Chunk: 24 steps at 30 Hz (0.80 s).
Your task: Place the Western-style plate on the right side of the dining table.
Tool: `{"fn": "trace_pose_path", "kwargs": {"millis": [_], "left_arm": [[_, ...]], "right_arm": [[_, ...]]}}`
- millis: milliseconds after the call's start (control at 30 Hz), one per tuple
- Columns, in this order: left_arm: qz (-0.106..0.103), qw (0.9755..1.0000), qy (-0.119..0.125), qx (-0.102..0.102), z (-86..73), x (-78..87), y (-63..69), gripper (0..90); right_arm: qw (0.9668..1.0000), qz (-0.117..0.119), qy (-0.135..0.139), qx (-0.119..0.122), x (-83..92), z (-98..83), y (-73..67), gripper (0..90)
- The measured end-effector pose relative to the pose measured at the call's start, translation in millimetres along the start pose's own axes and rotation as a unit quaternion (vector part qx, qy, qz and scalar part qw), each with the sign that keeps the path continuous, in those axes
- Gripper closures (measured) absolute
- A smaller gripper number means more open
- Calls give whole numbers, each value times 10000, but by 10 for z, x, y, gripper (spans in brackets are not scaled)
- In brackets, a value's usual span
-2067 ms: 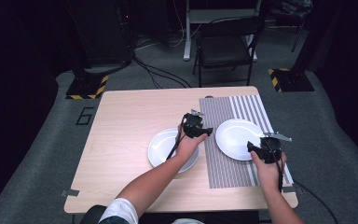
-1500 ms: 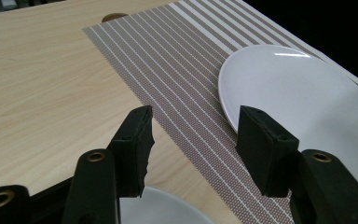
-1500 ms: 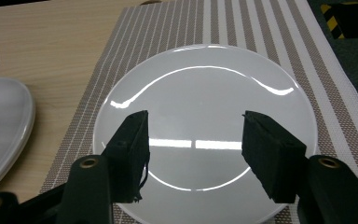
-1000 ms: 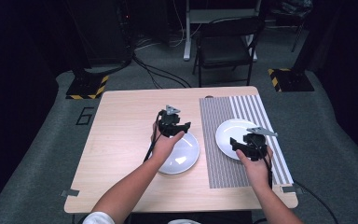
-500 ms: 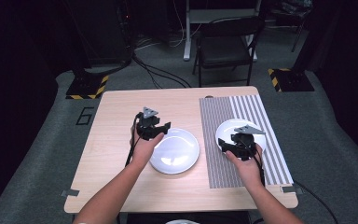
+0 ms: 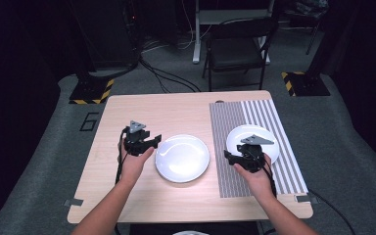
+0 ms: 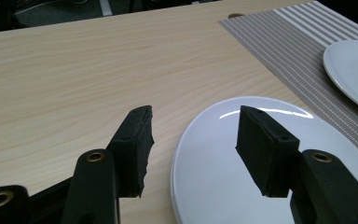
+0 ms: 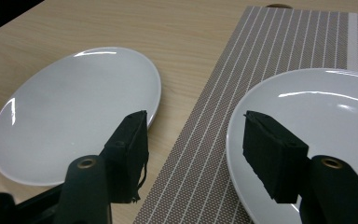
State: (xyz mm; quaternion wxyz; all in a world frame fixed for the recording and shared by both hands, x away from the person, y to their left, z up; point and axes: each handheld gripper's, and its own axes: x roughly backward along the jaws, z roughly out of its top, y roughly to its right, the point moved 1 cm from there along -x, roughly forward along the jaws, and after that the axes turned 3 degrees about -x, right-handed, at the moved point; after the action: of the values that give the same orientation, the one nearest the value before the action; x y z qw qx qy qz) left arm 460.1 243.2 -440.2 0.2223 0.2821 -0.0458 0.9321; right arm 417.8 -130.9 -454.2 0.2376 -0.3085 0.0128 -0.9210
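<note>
Pale wooden table (image 6: 127, 205) is carrying a striped placemat (image 6: 225, 147); one white plate (image 6: 182, 157) is lying just right of the left gripper (image 6: 149, 142), whose part-open jaws are straddling its rim, gripping nothing. The right gripper (image 6: 232, 157) is straddling the near rim of the second plate (image 6: 242, 134) on the placemat, jaws apart and empty.

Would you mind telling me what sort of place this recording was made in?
Probably a lab or studio: a wooden table on grey carpet, dark curtains around it, cables across the floor, and hazard-striped stand bases.

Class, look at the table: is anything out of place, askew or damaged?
One white plate lies on bare wood beside the striped placemat, while the other plate sits on it. Nothing looks spilled or broken.
</note>
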Motion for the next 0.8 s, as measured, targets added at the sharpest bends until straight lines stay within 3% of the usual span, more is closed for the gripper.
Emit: {"fn": "trace_pose_path", "kwargs": {"millis": [433,600,800], "left_arm": [[93,9999,-143,14,-339,175,-192,446],[73,9997,-181,152,-449,174,-257,453],[61,9996,-254,64,-537,136,-254,453]], "right_arm": [[9998,97,-77,129,-28,-178,-84,397],[9996,146,-147,190,-63,-235,-115,397],[9986,254,-265,383,-119,-322,-156,398]]}}
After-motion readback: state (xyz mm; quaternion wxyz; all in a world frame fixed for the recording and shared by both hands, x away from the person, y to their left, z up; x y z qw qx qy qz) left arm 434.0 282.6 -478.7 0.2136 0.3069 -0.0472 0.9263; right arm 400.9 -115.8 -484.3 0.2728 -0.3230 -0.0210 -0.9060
